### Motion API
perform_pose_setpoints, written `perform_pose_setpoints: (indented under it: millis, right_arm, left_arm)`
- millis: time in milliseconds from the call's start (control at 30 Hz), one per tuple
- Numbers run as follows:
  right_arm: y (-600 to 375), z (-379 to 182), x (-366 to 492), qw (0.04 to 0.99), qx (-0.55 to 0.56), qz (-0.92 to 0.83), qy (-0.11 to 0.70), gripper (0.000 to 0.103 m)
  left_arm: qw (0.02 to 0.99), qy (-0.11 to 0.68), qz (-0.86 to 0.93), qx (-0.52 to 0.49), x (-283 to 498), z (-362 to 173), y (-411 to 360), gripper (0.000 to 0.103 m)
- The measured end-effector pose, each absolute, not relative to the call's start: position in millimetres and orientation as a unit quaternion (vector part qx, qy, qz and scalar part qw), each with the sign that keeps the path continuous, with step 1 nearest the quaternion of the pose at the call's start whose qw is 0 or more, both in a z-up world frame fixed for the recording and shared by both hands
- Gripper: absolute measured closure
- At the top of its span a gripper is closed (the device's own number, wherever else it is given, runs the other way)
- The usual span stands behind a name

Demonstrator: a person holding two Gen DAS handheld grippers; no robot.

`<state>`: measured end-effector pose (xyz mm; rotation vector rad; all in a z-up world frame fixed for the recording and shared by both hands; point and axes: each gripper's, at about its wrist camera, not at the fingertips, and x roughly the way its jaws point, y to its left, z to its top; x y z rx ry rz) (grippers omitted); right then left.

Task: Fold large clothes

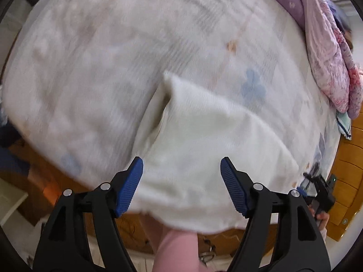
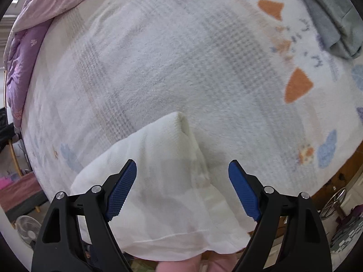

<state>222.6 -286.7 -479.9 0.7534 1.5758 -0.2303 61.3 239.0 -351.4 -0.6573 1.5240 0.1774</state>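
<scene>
You have two grippers: left gripper (image 1: 181,185) and right gripper (image 2: 182,189), jaws spread, gripping nothing. One folded white garment (image 1: 204,140) lies beneath them on one bed cover (image 1: 102,68).

I'm seeing one white cloth (image 1: 204,149) lying on one patterned blanket (image 1: 95,68). Two grippers (image 1: 181,185) (image 2: 182,190) are hanging over it, plus one fan (image 2: 28,230).

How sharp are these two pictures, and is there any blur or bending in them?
Left wrist view: the patterned blanket is smeared by motion blur, while the left gripper, jaws apart, stays crisp. Right wrist view: sharper, the blanket's weave is readable, only slightly soft toward the orange patches. Both views: fisheye bulging with dark corners, soft even light, no glare.
</scene>
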Motion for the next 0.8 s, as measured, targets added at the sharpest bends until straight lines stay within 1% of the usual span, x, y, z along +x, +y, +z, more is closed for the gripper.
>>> perform_pose_setpoints:
  millis: [167, 200, 233, 267, 300, 333, 400, 467, 500, 600, 667, 700, 733, 767, 800]
  right_arm:
    - [-280.8, -497.4, 237.5, 0.631, 0.335, -0.095, 0.693, 0.024]
    - [-278.5, -502.2, 241.1, 0.628, 0.342, -0.088, 0.693, 0.031]
    - [-276.0, -506.2, 244.5, 0.628, 0.35, -0.077, 0.69, 0.046]
    - [-273.5, -509.9, 247.7, 0.627, 0.35, -0.071, 0.692, 0.053]
    - [-270.0, -514.3, 251.1, 0.626, 0.333, -0.076, 0.701, 0.067]
    - [-268.0, -516.0, 253.4, 0.628, 0.319, -0.081, 0.705, 0.078]
    - [-267.1, -511.5, 256.1, 0.641, 0.314, -0.082, 0.696, 0.085]
    - [-267.4, -504.0, 257.9, 0.651, 0.311, -0.078, 0.688, 0.088]
    - [-267.6, -502.2, 259.1, 0.653, 0.308, -0.076, 0.687, 0.088]
    - [-268.0, -507.7, 261.5, 0.643, 0.302, -0.08, 0.699, 0.088]
    - [-268.4, -506.9, 262.6, 0.64, 0.302, -0.08, 0.702, 0.083]
    - [-268.4, -506.0, 262.9, 0.639, 0.304, -0.078, 0.702, 0.083]
    - [-267.6, -506.2, 264.1, 0.639, 0.305, -0.077, 0.702, 0.083]
    - [-267.3, -505.6, 264.8, 0.64, 0.304, -0.076, 0.702, 0.083]
    - [-268.0, -505.8, 264.7, 0.64, 0.304, -0.074, 0.702, 0.081]
  left_arm:
    - [0.68, 0.665, 0.062, -0.302, 110.5, -414.6, 239.1, 0.031]
    - [0.682, 0.663, 0.058, -0.304, 120.5, -425.0, 238.2, 0.032]
    - [0.688, 0.658, 0.057, -0.302, 130.2, -434.1, 237.0, 0.049]
    - [0.694, 0.655, 0.065, -0.293, 135.9, -439.4, 236.6, 0.07]
    - [0.697, 0.657, 0.087, -0.273, 143.1, -443.4, 236.3, 0.101]
    - [0.702, 0.655, 0.097, -0.263, 148.2, -445.7, 235.5, 0.103]
    - [0.729, 0.63, 0.106, -0.245, 156.1, -433.0, 237.3, 0.103]
    - [0.763, 0.599, 0.116, -0.213, 167.7, -408.8, 240.8, 0.103]
    - [0.768, 0.595, 0.107, -0.213, 173.9, -402.4, 243.9, 0.103]
    - [0.727, 0.636, 0.096, -0.24, 184.2, -404.2, 252.7, 0.103]
    - [0.719, 0.653, 0.081, -0.224, 171.7, -405.6, 250.5, 0.102]
    - [0.706, 0.666, 0.081, -0.228, 161.8, -411.9, 250.9, 0.089]
    - [0.692, 0.676, 0.077, -0.241, 153.6, -419.1, 251.8, 0.068]
    - [0.677, 0.685, 0.07, -0.26, 145.5, -430.1, 254.1, 0.061]
    - [0.663, 0.691, 0.066, -0.281, 138.0, -441.8, 256.8, 0.059]
